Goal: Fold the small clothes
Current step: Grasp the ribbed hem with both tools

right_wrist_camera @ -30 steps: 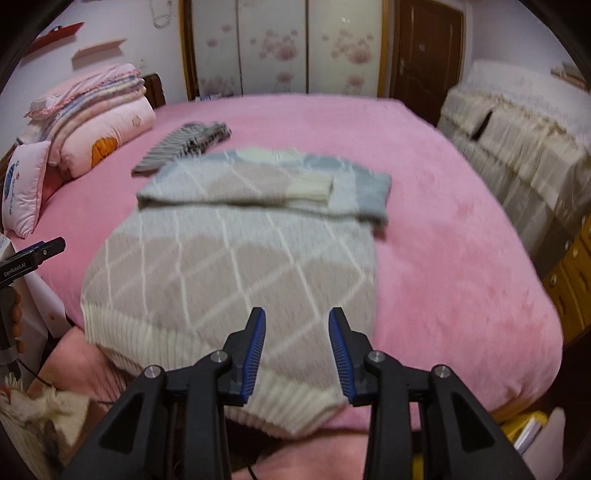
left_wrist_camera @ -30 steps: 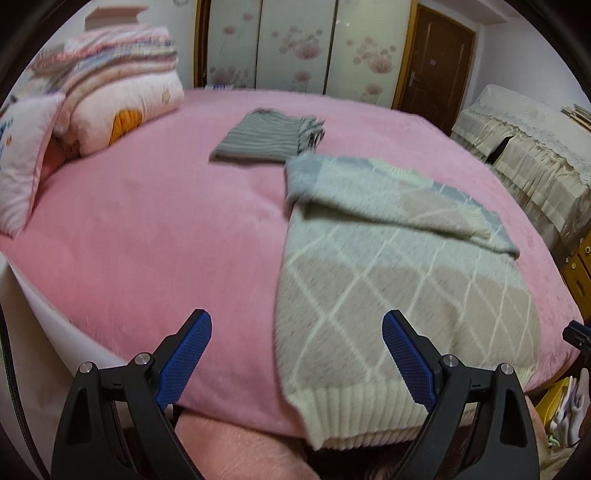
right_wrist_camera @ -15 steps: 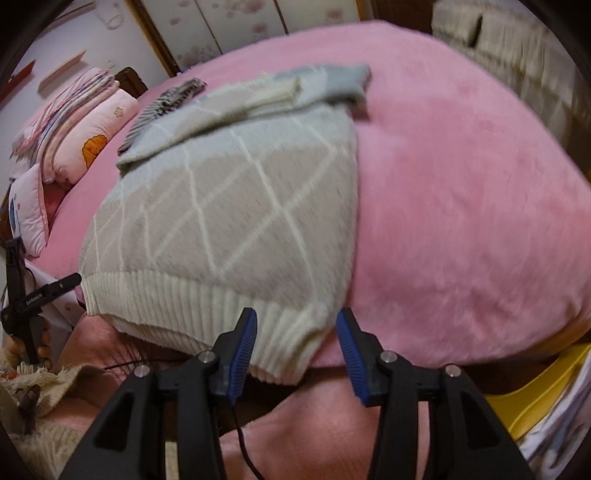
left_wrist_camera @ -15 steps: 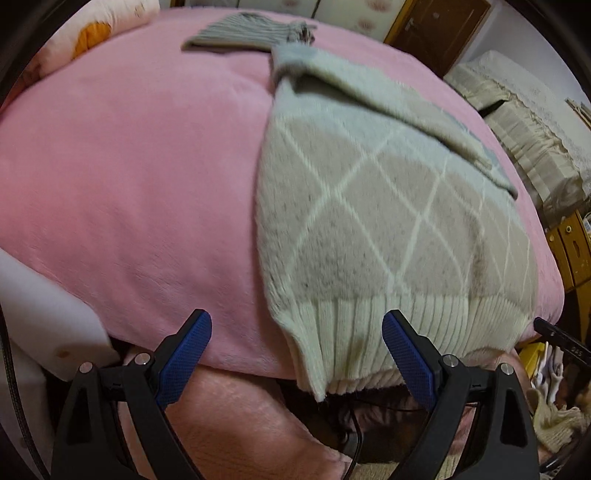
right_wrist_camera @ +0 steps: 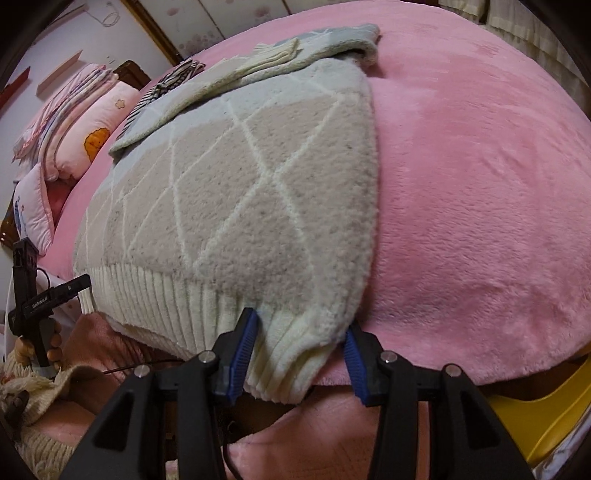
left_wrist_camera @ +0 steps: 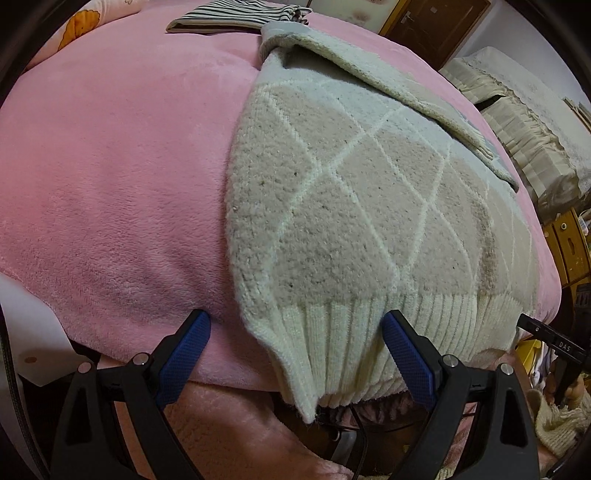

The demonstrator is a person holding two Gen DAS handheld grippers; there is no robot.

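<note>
Two grippers at the hem of one sweater

The sweater (left_wrist_camera: 351,206) lies on the pink bed (left_wrist_camera: 110,166); the left gripper (left_wrist_camera: 295,332), wide, and the right gripper (right_wrist_camera: 299,339), narrower, each straddle a hem corner without pinching; one striped garment (left_wrist_camera: 236,14) lies beyond it.

A pink blanket (left_wrist_camera: 110,192) covers the bed; pillows (right_wrist_camera: 92,122) are stacked at its far left corner. A wooden door (left_wrist_camera: 443,26) stands beyond its far edge.
</note>
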